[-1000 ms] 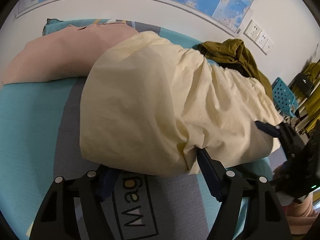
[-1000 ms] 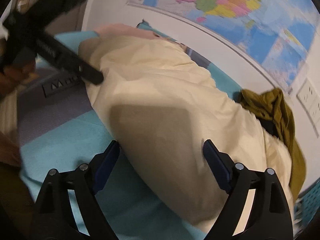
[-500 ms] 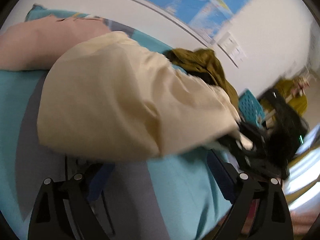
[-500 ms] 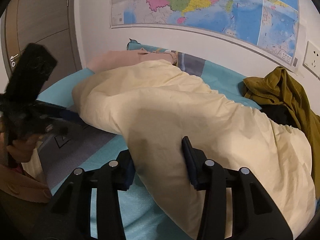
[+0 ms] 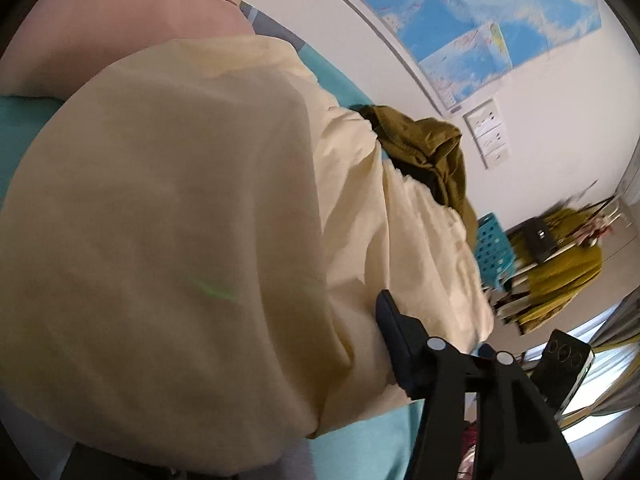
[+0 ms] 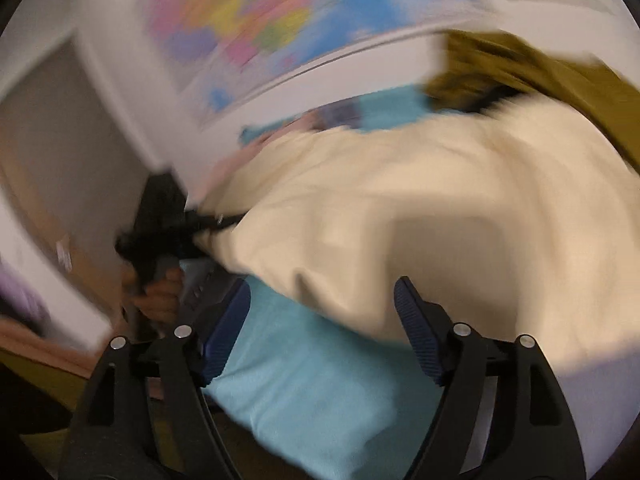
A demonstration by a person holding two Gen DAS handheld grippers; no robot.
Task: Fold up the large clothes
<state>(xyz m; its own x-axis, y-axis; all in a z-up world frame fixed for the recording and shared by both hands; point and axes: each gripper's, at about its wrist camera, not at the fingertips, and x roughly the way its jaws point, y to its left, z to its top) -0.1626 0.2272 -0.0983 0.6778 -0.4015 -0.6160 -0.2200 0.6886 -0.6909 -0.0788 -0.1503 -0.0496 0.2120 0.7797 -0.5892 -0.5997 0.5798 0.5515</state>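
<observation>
A large pale yellow garment (image 5: 192, 216) lies bunched on the teal bed sheet (image 5: 360, 436); it also shows blurred in the right wrist view (image 6: 420, 216). In the left wrist view the cloth covers the left finger; only the right finger (image 5: 394, 344) shows, pressed against the fabric. From the right wrist view the left gripper (image 6: 208, 224) reaches into the garment's left edge. My right gripper (image 6: 322, 320) is open and empty, just in front of the garment's near edge over the teal sheet (image 6: 312, 380).
A pink garment (image 5: 104, 32) lies at the far left of the bed. An olive garment (image 5: 424, 148) lies by the wall behind the yellow one, seen also in the right wrist view (image 6: 540, 76). A teal basket (image 5: 494, 248) and cluttered shelf stand beyond the bed's right end.
The left gripper has pushed into the yellow garment, which now covers its left finger. The right gripper has opened wide, let go of the cloth, and is swinging fast.
</observation>
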